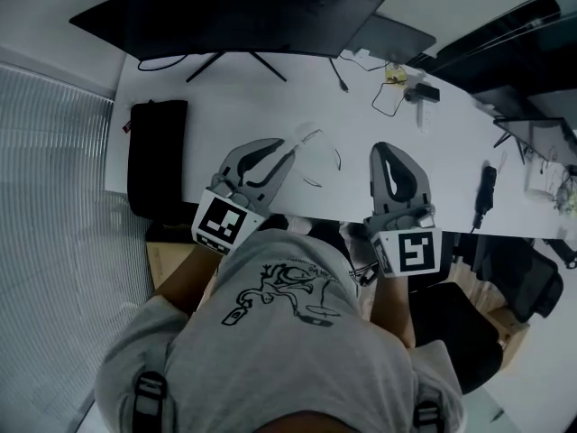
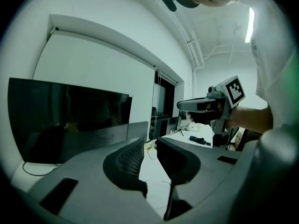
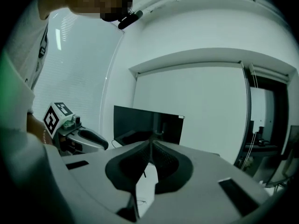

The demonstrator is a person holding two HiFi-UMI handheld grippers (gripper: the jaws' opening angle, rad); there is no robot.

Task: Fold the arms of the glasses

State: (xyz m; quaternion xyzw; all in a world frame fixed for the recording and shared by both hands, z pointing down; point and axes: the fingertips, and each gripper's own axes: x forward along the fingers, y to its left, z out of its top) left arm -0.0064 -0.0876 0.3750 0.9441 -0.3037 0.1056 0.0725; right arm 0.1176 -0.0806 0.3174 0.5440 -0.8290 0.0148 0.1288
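The thin wire-rimmed glasses [image 1: 311, 136] lie on the white table [image 1: 216, 106] with their arms spread, between my two grippers and slightly ahead of them. My left gripper [image 1: 284, 152] is just left of the glasses, its tips close to the frame. In the left gripper view its jaws [image 2: 149, 146] stand apart with only table showing between them. My right gripper [image 1: 383, 149] hovers right of the glasses, a short gap away. In the right gripper view its tips [image 3: 152, 143] meet with nothing held. Each gripper view shows the other gripper off to the side.
A dark monitor [image 1: 234, 12] stands along the table's far edge, with a grey slab [image 1: 392, 34] beside it. A black pouch [image 1: 158, 156] lies at the left end. Cables and small items [image 1: 401, 88] sit back right, and a black handheld object [image 1: 487, 188] is near the right front edge.
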